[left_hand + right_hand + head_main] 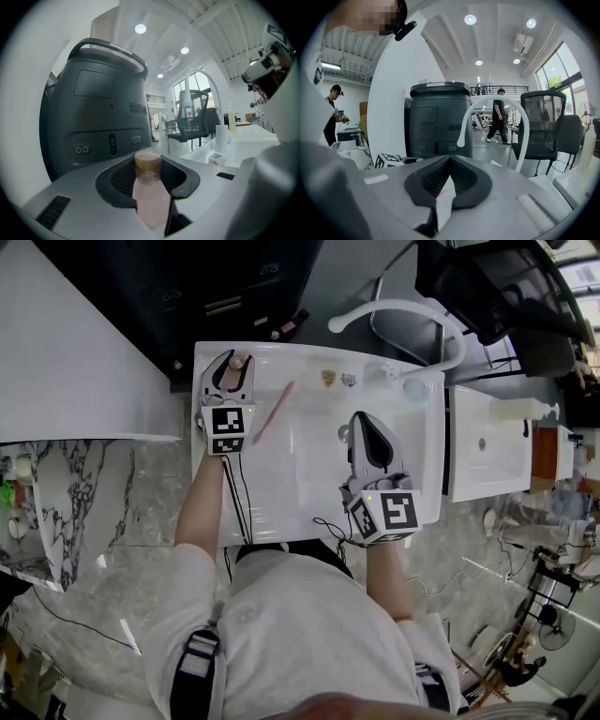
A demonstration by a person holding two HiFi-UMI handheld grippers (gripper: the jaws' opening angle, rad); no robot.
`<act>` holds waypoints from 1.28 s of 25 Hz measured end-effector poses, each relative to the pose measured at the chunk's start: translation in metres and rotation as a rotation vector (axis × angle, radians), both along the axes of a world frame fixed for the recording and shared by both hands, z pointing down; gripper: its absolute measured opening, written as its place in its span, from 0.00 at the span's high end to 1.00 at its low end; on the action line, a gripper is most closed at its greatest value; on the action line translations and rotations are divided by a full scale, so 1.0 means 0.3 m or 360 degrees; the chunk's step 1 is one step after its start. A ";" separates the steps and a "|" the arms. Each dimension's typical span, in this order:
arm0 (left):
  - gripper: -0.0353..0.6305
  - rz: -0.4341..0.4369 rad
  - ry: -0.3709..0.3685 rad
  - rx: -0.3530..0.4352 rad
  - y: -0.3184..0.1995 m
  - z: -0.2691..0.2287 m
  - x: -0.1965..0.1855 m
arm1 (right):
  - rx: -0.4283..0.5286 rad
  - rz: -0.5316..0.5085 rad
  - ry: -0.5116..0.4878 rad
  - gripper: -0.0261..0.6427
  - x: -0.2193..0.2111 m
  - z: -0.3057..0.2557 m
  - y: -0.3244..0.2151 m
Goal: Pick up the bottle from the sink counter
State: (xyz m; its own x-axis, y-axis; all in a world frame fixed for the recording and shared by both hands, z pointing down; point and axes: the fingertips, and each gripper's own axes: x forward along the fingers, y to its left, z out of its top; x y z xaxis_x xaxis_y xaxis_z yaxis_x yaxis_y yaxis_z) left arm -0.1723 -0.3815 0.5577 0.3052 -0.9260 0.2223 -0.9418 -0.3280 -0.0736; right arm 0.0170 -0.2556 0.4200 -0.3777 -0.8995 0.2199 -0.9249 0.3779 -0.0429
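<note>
Jaws of the right gripper (pixel 446 183) stood together with nothing in them, poised idle above the middle of the sink counter (pixel 281 493), so the work belonged to the other hand. Further out, the left gripper (pixel 231 366) was closed on the bottle (pixel 149 187), one jaw against each side of its pale pink body and its brown cap standing upright above the pads. The bottle sat at the back left corner of the counter, and no view showed whether its base had left the surface. To do the lift well, my judgement was that the hold should stay firm and level and the rise go straight up, since a narrow, smooth body gripped low could tip or slip between the pads. Whether the pink was liquid inside or just the plastic could not be told. A pink toothbrush (pixel 274 412) lay just to the right of that gripper, apart from the bottle and out of the way of a vertical lift. The basin showed nothing I could make out in it. Beyond the back edge, the white faucet (pixel 403 310) arched over the counter, and a big dark bin (pixel 98 117) stood behind the bottle.
</note>
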 end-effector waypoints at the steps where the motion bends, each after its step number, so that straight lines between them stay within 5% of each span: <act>1: 0.74 0.0001 -0.0006 -0.0009 0.001 0.001 0.000 | 0.0001 0.0005 -0.0001 0.94 -0.001 -0.001 0.001; 12: 0.74 0.0067 0.0004 -0.0095 0.056 -0.045 0.015 | 0.0055 -0.0019 -0.0005 0.94 -0.018 -0.042 0.010; 23: 0.74 0.0068 0.0032 0.0113 0.227 -0.354 0.053 | 0.0095 -0.0167 -0.0003 0.94 -0.030 -0.092 0.042; 32: 0.74 -0.0008 0.0109 0.0129 0.427 -0.521 0.077 | 0.0145 -0.0309 -0.0026 0.94 0.000 -0.162 0.096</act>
